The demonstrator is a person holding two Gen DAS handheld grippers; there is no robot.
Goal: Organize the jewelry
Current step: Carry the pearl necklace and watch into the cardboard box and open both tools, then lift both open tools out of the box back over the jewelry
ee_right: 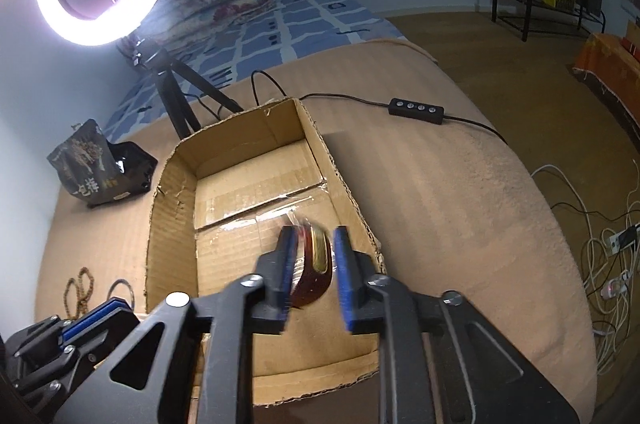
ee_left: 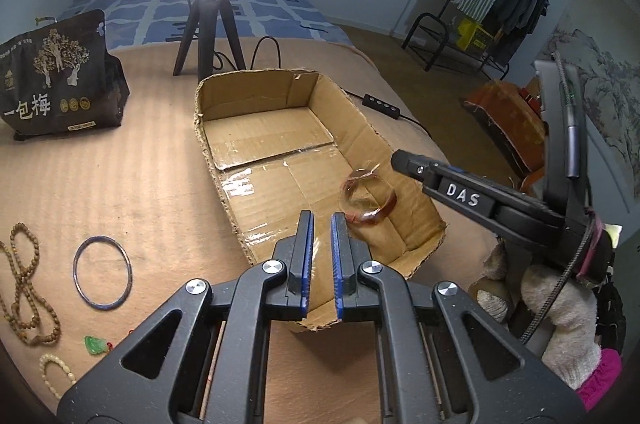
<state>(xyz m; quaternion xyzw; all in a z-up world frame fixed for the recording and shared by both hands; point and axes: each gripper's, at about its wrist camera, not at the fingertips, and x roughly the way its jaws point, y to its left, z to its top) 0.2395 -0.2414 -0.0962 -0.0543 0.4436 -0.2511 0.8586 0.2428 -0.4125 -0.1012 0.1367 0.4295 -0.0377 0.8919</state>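
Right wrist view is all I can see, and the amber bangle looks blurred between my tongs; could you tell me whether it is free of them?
Observer: From the left wrist view, the amber bangle sits apart from the right tongs, low inside the cardboard box near its right wall. I cannot tell whether it has settled.
Operator: Thank you. Are the left tongs carrying anything?
Observer: No, the left tongs are slightly apart with nothing between them, above the box's near edge.
Operator: What jewelry lies outside my view?
Observer: A green pendant and a pale bead bracelet lie on the blanket, left of the box.
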